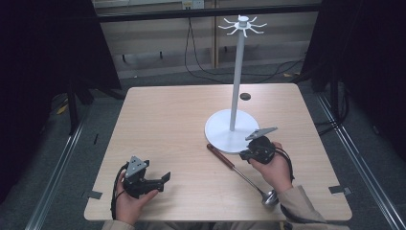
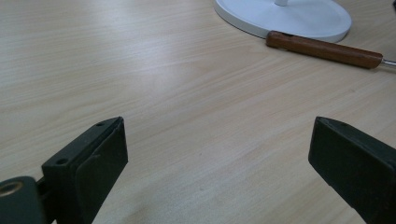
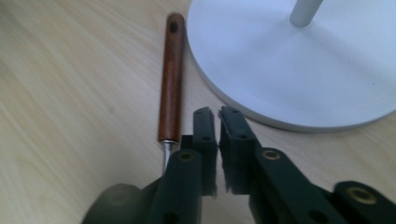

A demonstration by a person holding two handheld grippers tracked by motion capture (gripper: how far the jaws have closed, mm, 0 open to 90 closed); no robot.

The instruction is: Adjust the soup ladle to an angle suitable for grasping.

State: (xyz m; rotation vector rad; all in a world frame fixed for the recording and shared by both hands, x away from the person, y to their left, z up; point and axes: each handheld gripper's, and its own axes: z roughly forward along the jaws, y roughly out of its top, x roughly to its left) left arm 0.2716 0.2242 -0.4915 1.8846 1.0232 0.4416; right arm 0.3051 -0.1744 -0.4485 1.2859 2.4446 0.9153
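On the pale wooden table [image 1: 182,124], a white stand with a round base, tall post and hooked crown [image 1: 233,130] rests right of centre. A long metal ladle with a reddish-brown wooden handle [image 1: 221,156] lies just beside the base, bowl toward the near edge. Left tongs [image 1: 165,178], jaws spread wide, hover over bare wood; right tongs [image 3: 218,116], jaws pressed together and gripping nothing, sit between handle and base.
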